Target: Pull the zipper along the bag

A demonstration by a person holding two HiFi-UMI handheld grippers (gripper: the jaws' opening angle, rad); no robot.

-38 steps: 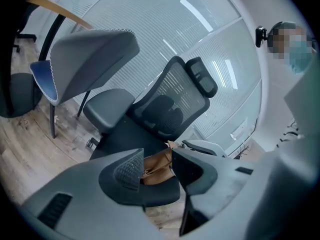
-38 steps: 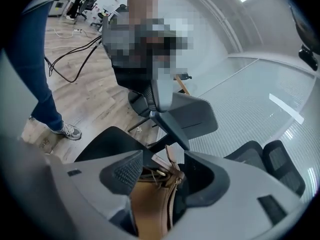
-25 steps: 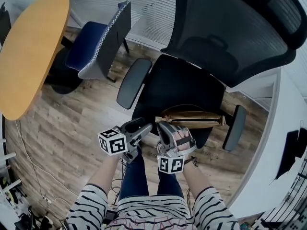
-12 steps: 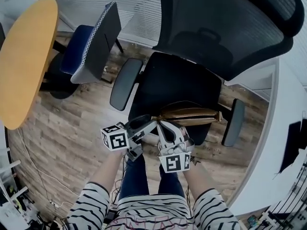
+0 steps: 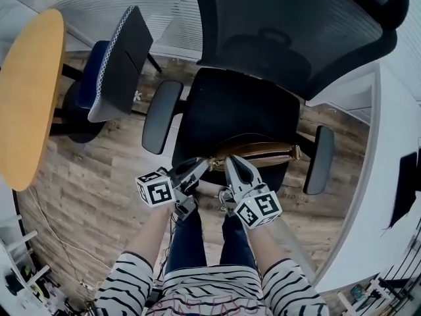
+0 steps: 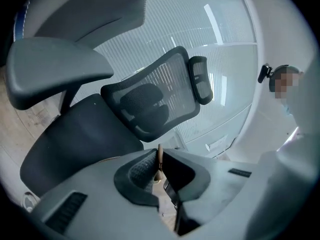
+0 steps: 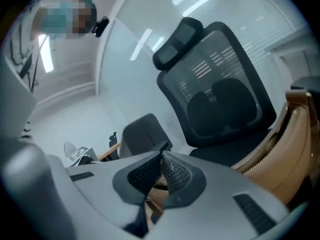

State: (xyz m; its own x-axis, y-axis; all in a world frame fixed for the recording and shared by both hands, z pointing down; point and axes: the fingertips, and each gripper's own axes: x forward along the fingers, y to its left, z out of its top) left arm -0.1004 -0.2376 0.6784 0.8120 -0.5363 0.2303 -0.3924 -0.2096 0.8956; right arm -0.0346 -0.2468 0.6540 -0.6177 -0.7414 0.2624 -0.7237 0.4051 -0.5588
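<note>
The tan bag (image 5: 260, 155) lies across the front of the black office chair (image 5: 237, 104) seat, its zipper (image 7: 265, 144) running along the top edge. At the bag's left end my left gripper (image 5: 205, 166) is closing on a thin tan tab (image 6: 160, 156) that stands between its jaws. Just beside it, my right gripper (image 5: 231, 160) has its jaws pinched together on the dark zipper pull (image 7: 162, 148).

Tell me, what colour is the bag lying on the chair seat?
The bag is tan brown; the right gripper view shows it best.
</note>
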